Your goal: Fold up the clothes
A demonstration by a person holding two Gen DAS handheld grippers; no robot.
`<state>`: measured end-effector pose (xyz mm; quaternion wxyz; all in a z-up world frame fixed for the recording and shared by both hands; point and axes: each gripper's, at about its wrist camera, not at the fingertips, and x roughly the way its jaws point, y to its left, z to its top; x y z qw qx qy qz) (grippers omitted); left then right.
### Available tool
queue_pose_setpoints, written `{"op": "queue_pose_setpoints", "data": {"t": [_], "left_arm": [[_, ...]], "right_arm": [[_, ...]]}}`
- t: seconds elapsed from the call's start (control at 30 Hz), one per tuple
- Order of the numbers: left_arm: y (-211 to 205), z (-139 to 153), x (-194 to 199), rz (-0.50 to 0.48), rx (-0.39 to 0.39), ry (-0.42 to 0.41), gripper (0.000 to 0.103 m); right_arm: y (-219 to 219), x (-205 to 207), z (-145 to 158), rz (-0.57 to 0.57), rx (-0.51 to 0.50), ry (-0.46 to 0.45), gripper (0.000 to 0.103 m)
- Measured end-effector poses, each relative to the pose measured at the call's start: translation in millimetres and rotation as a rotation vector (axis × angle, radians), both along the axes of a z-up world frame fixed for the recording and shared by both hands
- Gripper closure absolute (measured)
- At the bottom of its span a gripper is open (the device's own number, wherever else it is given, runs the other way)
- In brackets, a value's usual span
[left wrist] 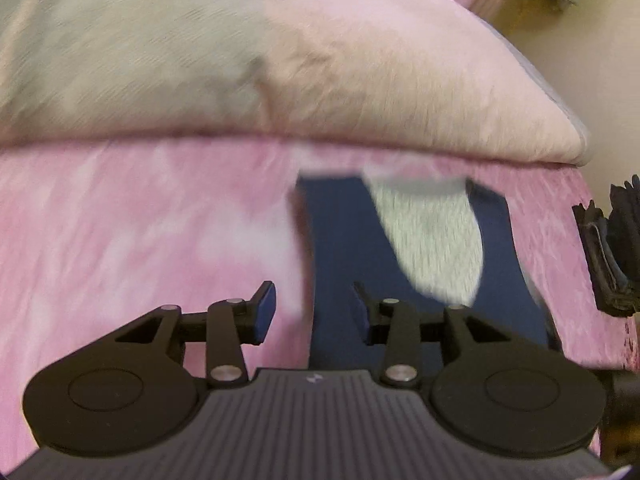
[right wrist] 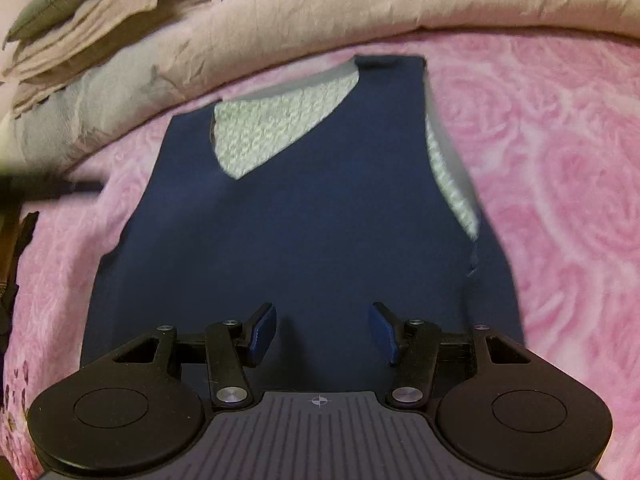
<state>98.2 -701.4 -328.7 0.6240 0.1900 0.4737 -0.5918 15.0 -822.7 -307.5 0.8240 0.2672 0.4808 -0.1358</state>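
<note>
Right wrist view: navy vest (right wrist: pixel 304 232) lies flat on pink rose blanket (right wrist: pixel 560 160), beige duvet (right wrist: pixel 320 12) behind; both grippers' fingers (right wrist: pixel 262 334) apart, empty.

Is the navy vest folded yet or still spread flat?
Spread flat: the navy vest lies open on the pink blanket, neckline and armhole showing, no fold visible. Both claws are open, holding nothing.

Bedroom: pink bedspread (right wrist: pixel 560 160), duvet (left wrist: pixel 360 80).

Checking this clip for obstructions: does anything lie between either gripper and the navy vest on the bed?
Nothing visible does. The right gripper hangs open directly over the navy vest, which lies flat on the pink blanket. The left gripper, also open, is at the vest's left edge with only blanket between.
</note>
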Motion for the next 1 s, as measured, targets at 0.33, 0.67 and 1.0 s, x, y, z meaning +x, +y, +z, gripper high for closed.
{"op": "queue_pose_setpoints", "data": {"t": [0.33, 0.67, 1.0], "left_arm": [[-111.8, -48.7, 14.4, -0.175, 0.090, -0.058, 0.066], [-64.5, -17.1, -16.6, -0.263, -0.156, -0.353, 0.100], [-28.8, -32.3, 0.4, -0.195, -0.041, -0.227, 0.088]], "right_arm": [[15.0, -9.2, -24.2, -0.035, -0.005, -0.017, 0.048], [18.4, -1.4, -25.6, 0.011, 0.001, -0.016, 0.027], [11.0, -7.7, -21.5, 0.024, 0.022, -0.007, 0.021]]}}
